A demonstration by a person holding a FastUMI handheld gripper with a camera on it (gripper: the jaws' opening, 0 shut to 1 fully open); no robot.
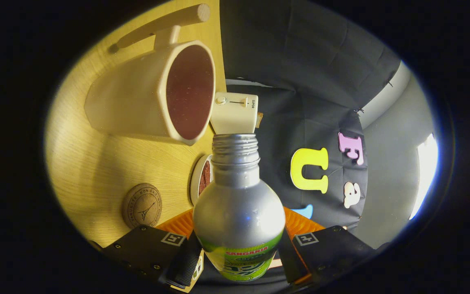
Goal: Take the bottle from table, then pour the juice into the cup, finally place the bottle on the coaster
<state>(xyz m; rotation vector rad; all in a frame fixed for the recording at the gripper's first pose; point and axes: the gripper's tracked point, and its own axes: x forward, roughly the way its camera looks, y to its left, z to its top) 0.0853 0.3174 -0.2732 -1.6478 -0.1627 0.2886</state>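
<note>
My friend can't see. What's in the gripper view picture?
The hand-held gripper grips a silver bottle, tipped sideways, its open mouth beside a cream cup with a dark inside. A round coaster lies on the wooden table nearby.

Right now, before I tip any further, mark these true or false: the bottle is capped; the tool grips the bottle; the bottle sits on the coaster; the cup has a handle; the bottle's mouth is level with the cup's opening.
1. The bottle is capped. False: its threaded neck is bare and open.
2. The tool grips the bottle. True: both fingers press on its sides.
3. The bottle sits on the coaster. False: the round cork coaster lies bare on the wooden table, off to the side of the bottle.
4. The cup has a handle. True: a long wooden stick handle juts from its side.
5. The bottle's mouth is level with the cup's opening. False: the mouth is short of the rim, beside it.
</note>
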